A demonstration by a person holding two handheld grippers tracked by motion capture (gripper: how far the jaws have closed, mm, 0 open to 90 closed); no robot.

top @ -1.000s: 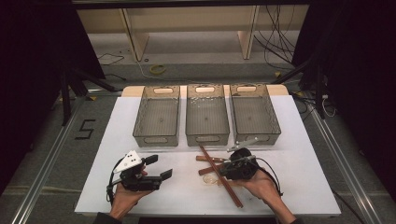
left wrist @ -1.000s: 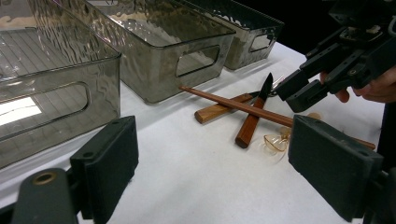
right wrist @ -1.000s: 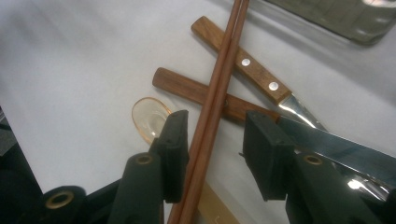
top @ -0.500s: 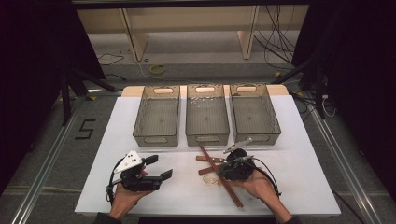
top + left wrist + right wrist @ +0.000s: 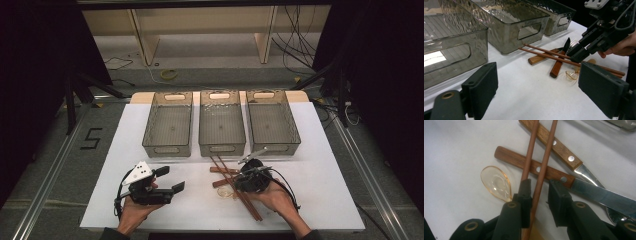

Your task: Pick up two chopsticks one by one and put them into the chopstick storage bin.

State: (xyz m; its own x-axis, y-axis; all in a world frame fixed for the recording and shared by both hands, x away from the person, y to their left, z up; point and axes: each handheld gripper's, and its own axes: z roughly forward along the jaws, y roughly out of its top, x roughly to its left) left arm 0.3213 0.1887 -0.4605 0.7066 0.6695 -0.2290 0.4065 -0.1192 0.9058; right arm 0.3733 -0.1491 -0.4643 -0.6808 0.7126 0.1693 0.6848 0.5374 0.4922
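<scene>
**Closing on the chopsticks**

I am bringing my right gripper (image 5: 537,188) down over the pair of brown chopsticks (image 5: 543,162), and its jaws have just been closing. One stick is running up between them towards twelve o'clock; the other is lying under the left jaw, so the pads are not yet pressing on both. My left gripper (image 5: 165,180) is waiting with jaws apart at nine o'clock from the pile, holding nothing.

The chopsticks are lying across two wooden-handled knives (image 5: 554,173), with an amber plastic spoon (image 5: 496,182) at ten o'clock of my jaws. The three clear bins (image 5: 222,122) are standing empty at twelve o'clock.

I am risking catching a single stick and rolling its mate away, or dragging a knife along, because everything is stacked crosswise and touching.
</scene>
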